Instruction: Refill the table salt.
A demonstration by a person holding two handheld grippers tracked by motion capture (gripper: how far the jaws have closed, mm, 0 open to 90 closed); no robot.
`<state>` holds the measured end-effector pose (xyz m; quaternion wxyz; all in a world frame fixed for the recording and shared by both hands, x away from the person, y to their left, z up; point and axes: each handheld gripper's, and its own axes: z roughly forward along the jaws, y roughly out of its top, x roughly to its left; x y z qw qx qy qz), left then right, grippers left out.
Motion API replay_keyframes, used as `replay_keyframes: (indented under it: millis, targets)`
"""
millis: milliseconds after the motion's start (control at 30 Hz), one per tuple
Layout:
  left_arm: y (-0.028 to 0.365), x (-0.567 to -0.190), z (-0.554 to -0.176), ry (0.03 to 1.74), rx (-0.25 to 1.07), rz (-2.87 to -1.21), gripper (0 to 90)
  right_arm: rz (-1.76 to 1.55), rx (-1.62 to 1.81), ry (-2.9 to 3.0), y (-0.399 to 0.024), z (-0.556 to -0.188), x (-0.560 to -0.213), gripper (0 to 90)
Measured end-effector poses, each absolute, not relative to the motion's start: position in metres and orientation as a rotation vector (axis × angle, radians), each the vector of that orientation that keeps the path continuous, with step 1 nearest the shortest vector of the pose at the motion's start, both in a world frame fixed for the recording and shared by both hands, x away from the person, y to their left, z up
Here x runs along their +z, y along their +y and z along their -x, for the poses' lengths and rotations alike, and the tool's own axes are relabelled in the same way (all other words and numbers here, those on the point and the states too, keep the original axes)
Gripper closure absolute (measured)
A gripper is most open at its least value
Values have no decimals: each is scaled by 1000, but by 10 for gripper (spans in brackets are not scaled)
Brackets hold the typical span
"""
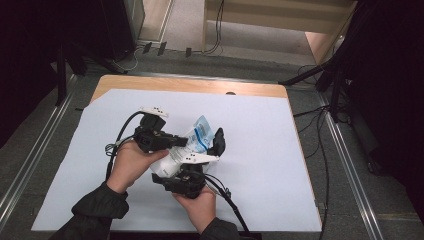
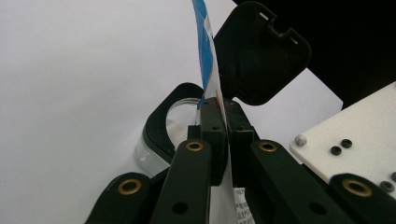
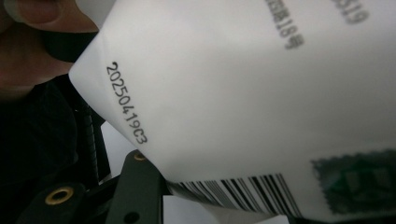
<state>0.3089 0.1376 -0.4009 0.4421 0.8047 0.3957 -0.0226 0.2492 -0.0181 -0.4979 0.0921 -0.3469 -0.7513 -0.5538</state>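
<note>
**Pouch held up between two claws**

Hands come in from the bottom of the high view and meet over the middle of the surface, which has a pale sheet over it. I see my left hand lying on its side with its left claw pointing to the right. My right hand sits nearer to me, with its right claw pointing away from me. Both sleeves are dark.

The white and blue pouch is held up off the surface, between the two claws. In the left gripper view the left claw is closed tight on the thin edge of the pouch, which stands up like a blade.

In the right gripper view the pouch is very close and blocks most of what I can see. I can read a printed code and see part of a barcode. One black jaw shows at the lower left, touching the pouch's lower edge. The other jaw is hidden, so I cannot tell if the right claw is gripping. A fingertip is cut off at the top left corner.
</note>
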Motion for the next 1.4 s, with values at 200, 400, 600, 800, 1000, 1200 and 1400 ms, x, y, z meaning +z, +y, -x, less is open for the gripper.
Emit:
replay_keyframes:
  millis: [200,400,600,800,1000,1200,1400]
  targets:
    - [138,-401,-309,983,-56,-1998,900,1024,-1639,-2241,-17,-249,-498,621]
    - [138,-401,-309,982,-49,-2000,900,1020,-1635,-2235,-17,-250,-498,625]
    - [138,-402,-309,980,-57,-1999,900,1018,-1630,-2234,-17,-250,-498,626]
    - [137,-400,-312,992,-75,-2002,900,1019,-1632,-2223,-18,-252,-497,628]
    - [136,-398,-313,993,-83,-2004,899,1022,-1637,-2211,-19,-253,-496,628]
    - [137,-398,-312,985,-74,-1998,899,1020,-1641,-2210,-18,-252,-495,628]
    - [137,-398,-313,994,-77,-1984,897,1017,-1638,-2204,-19,-253,-495,627]
